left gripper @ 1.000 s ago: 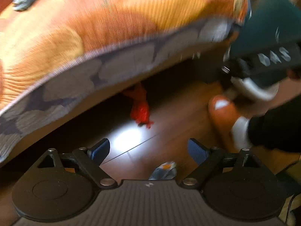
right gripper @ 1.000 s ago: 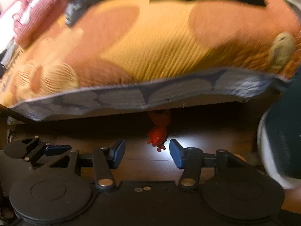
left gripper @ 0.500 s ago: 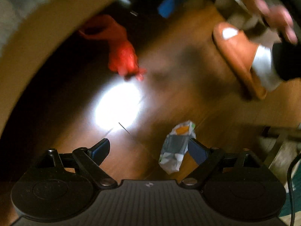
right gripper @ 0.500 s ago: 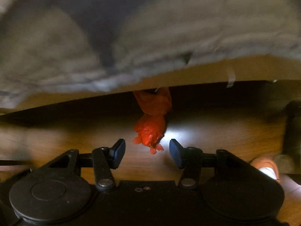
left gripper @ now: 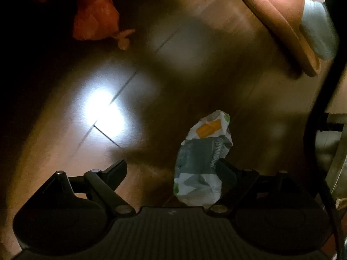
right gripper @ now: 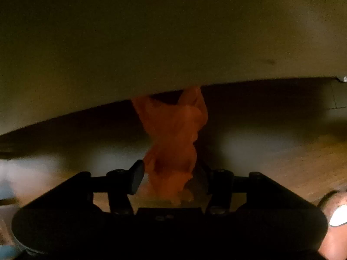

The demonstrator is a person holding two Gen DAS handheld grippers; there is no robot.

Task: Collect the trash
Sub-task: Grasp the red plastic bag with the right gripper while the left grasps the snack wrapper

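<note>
Two grippers stand spread over trash on the wood floor [left gripper: 216, 69]: the left gripper [left gripper: 173, 169] straddles the wrapper [left gripper: 201, 158], which lies against its right finger; the right gripper [right gripper: 171, 173] brackets the orange bag [right gripper: 173, 143], neither clamped. Risk: the bag's upper end runs under the bed edge [right gripper: 151, 54], so a lift may snag it; the off-centre wrapper may slip out on closing

Black claw [left gripper: 171, 170], ribbed grey housing, orange slipper [left gripper: 279, 19], grey sock [left gripper: 318, 30]
</note>
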